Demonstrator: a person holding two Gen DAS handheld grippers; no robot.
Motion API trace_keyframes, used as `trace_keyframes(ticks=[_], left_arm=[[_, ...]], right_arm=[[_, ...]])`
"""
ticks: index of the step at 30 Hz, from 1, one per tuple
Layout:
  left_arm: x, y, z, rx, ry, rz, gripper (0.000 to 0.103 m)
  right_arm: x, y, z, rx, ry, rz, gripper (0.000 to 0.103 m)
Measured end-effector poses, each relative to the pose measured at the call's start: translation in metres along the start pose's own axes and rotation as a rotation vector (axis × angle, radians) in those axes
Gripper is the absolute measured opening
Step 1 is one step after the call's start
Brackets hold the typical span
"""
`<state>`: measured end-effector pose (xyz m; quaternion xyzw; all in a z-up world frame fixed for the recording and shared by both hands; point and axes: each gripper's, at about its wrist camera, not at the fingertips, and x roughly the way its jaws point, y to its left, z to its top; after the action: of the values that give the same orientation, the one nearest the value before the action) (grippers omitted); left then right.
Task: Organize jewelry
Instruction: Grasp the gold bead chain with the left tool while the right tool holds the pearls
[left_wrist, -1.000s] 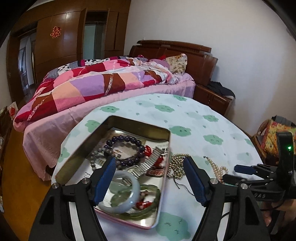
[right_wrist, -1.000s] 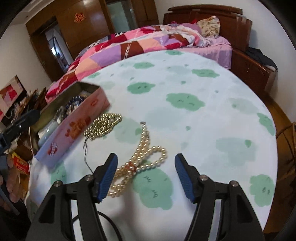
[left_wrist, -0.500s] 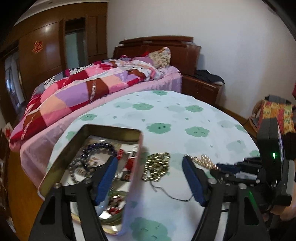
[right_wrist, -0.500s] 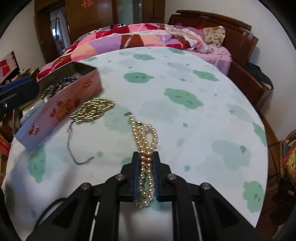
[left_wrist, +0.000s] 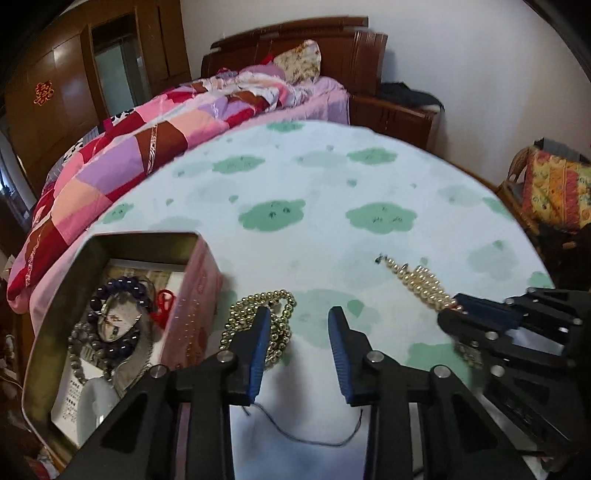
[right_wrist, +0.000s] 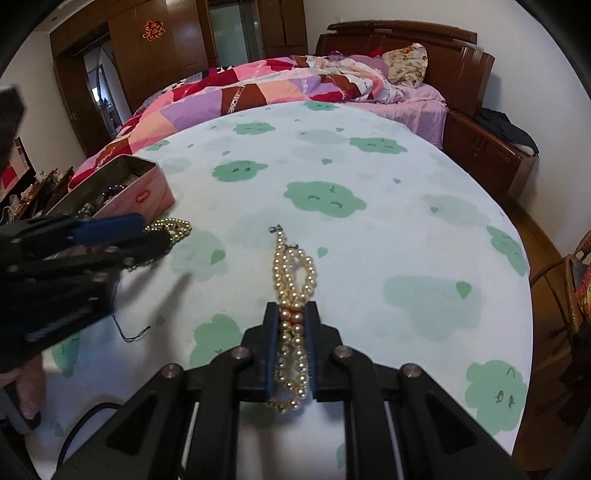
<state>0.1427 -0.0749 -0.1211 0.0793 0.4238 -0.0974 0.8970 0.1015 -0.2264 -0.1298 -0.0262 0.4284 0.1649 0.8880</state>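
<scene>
The right gripper (right_wrist: 290, 343) is closed on the pearls (right_wrist: 293, 273). The left gripper (left_wrist: 297, 343), jaws just closing and half-open, should be centred over the gold beads (left_wrist: 275, 314) before it is shut.

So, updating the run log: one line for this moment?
right gripper: shut on pearl necklace | left gripper: closing, beside gold bead necklace | tin: open
</scene>
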Motion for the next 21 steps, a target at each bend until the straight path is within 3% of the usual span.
trace_keyframes(ticks=[10, 11, 12, 21], left_arm=[[0.017, 0.004, -0.001, -0.008, 0.031, 0.052, 0.033], [0.017, 0.003, -0.001, -0.003, 0.029, 0.054, 0.031], [0.017, 0.0, -0.002, 0.007, 0.032, 0.052, 0.01], [-0.001, -0.012, -0.015, 0.002, 0.01, 0.0, 0.009]], right_arm=[[0.002, 0.003, 0.001, -0.018, 0.0, 0.005, 0.016], [0.002, 0.002, 0.001, -0.018, 0.0, 0.006, 0.016], [0.002, 0.002, 0.001, -0.019, -0.001, 0.007, 0.016], [0.0, 0.0, 0.0, -0.012, -0.007, 0.027, 0.016]])
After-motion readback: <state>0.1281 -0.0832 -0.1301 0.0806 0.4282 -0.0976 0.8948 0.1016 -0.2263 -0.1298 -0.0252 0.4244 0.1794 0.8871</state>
